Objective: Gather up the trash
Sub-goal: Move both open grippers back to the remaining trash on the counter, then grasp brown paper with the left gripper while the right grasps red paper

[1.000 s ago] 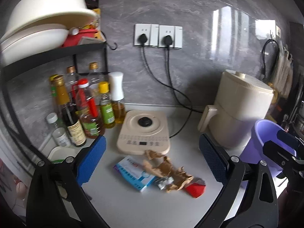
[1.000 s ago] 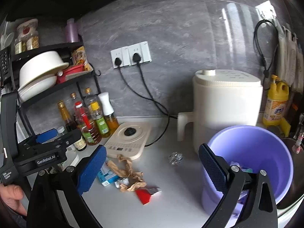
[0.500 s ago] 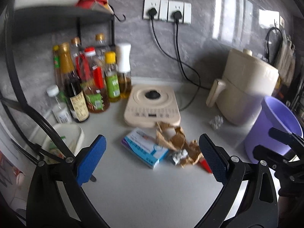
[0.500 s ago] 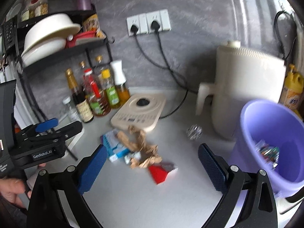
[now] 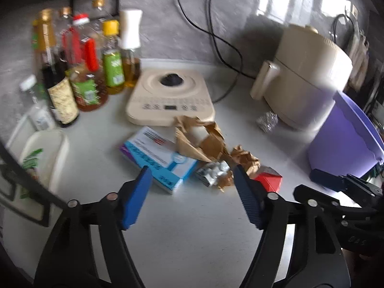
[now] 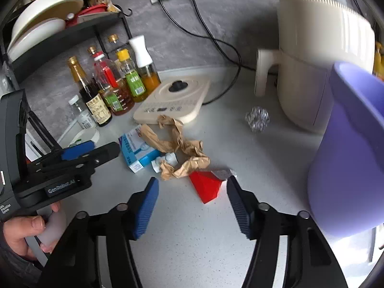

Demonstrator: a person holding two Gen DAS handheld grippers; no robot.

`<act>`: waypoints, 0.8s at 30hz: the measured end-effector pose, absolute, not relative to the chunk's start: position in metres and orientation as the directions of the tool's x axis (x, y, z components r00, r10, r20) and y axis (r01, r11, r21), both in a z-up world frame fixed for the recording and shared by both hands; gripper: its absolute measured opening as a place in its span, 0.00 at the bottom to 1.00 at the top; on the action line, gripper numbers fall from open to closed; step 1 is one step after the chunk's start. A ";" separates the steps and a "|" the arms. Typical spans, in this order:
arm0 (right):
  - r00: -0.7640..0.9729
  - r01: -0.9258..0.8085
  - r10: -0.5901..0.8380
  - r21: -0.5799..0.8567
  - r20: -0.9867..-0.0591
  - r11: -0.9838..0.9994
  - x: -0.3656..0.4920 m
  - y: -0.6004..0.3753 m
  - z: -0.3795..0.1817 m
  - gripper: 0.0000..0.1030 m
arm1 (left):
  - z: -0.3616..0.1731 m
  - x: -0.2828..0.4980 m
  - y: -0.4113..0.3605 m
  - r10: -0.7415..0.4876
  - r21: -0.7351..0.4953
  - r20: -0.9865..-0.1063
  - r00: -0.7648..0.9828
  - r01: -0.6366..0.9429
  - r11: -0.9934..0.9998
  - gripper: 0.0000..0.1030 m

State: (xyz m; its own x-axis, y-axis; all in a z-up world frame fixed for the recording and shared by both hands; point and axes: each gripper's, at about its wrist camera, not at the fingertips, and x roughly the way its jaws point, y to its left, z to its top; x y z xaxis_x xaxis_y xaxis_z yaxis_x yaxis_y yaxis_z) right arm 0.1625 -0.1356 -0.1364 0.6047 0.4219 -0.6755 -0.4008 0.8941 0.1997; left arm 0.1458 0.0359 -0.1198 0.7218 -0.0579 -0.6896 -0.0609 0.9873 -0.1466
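Observation:
A trash pile lies on the white counter: a blue-and-white box (image 5: 158,160), crumpled brown paper (image 5: 204,141), a silver blister pack (image 5: 213,171) and a red carton (image 5: 268,180). A foil ball (image 5: 267,121) sits apart, beside the purple bin (image 5: 348,139). My left gripper (image 5: 192,170) hovers low over the box corner and blister pack, jaws closing, pads touching nothing. My right gripper (image 6: 192,180) points at the red carton (image 6: 206,184), which lies just ahead between its closing jaws, untouched. The brown paper (image 6: 182,148) and box (image 6: 136,148) lie beyond it.
A cream induction cooker (image 5: 170,96) and a cream appliance (image 5: 307,79) stand behind the pile. Several sauce bottles (image 5: 84,72) stand at the left, with a white dish (image 5: 45,153) in front of them. Black cords run to wall sockets. A hand (image 6: 26,232) holds the left gripper's handle.
Both grippers have sunk and tipped downward toward the trash pile, which now looks much closer. Both pairs of jaws have narrowed from wide open.

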 end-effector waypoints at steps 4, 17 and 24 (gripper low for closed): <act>0.595 -0.380 0.416 0.216 -0.687 0.900 0.169 -0.139 -0.147 0.50 | -0.130 0.158 0.027 -0.092 -0.155 -0.696 0.712 -0.024 0.988 0.56; 0.575 -0.344 0.411 0.247 -0.708 0.906 0.177 -0.154 -0.169 0.49 | -0.161 0.167 0.014 -0.093 -0.126 -0.744 0.662 -0.002 0.992 0.45; 0.564 -0.342 0.419 0.261 -0.712 0.903 0.181 -0.153 -0.177 0.47 | -0.165 0.168 0.004 -0.113 -0.134 -0.719 0.685 0.022 0.991 0.36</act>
